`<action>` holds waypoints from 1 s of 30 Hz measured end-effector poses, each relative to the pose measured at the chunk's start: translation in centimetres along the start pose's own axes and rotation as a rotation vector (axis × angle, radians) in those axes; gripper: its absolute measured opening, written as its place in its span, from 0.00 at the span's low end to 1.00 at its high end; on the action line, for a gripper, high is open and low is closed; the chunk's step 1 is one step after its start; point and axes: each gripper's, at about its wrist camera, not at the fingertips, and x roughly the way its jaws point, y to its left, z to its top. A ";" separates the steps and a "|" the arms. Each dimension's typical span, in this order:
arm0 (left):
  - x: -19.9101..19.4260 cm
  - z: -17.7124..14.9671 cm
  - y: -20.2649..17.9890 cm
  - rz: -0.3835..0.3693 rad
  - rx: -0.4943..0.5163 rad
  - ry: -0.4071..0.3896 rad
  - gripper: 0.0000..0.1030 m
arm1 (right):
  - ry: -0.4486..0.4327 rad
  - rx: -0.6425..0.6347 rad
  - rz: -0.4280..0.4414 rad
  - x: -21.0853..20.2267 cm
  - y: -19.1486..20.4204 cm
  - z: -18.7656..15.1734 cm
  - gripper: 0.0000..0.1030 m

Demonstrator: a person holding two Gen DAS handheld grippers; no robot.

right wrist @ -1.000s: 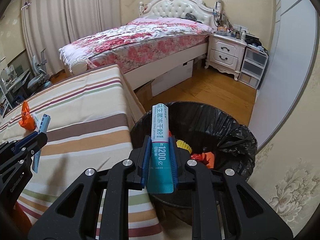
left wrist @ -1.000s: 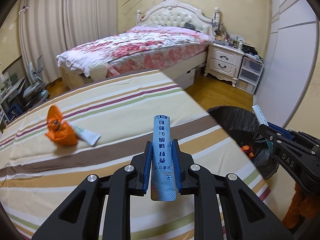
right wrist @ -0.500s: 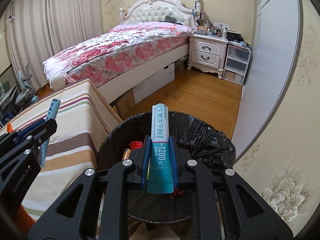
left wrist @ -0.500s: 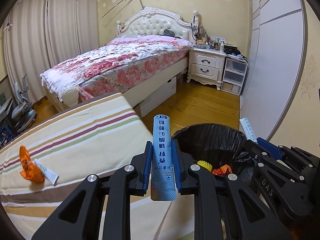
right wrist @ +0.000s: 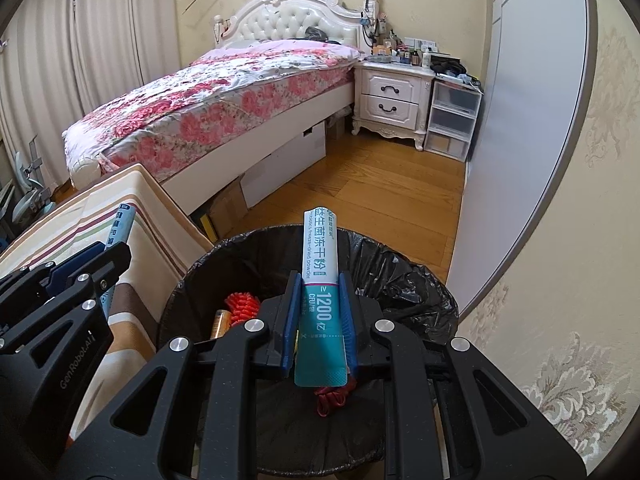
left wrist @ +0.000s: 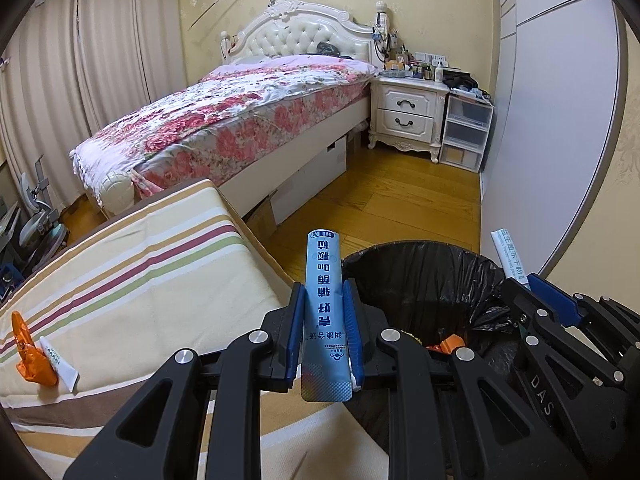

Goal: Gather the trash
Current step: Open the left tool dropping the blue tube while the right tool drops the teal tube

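Holding one sachet in each gripper at the bin.
Left gripper [left wrist: 324, 320] is clamped on a pale blue sachet [left wrist: 323, 280] that stands upright between its pads, at the near-left rim of the black-lined bin [left wrist: 420, 264], beside the striped table [left wrist: 140, 280]. Right gripper [right wrist: 319, 312] is clamped on a teal-and-white sachet [right wrist: 320, 264], directly over the bin's mouth, where red and orange rubbish already lies. An orange wrapper [left wrist: 30, 352] and a small white tube [left wrist: 60, 364], touching each other, lie on the table's far left.
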 end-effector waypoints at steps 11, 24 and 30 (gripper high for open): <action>1.2 0.1 -0.4 0.003 0.011 0.039 0.21 | 0.017 0.019 -0.016 1.0 -0.1 -0.1 0.20; 1.6 -0.1 0.0 0.010 -0.009 0.053 0.60 | 0.003 0.050 -0.055 1.1 -0.7 -0.1 0.46; 1.0 -0.6 1.0 0.019 -0.042 0.058 0.62 | 0.002 0.047 -0.057 0.7 -0.7 -0.3 0.52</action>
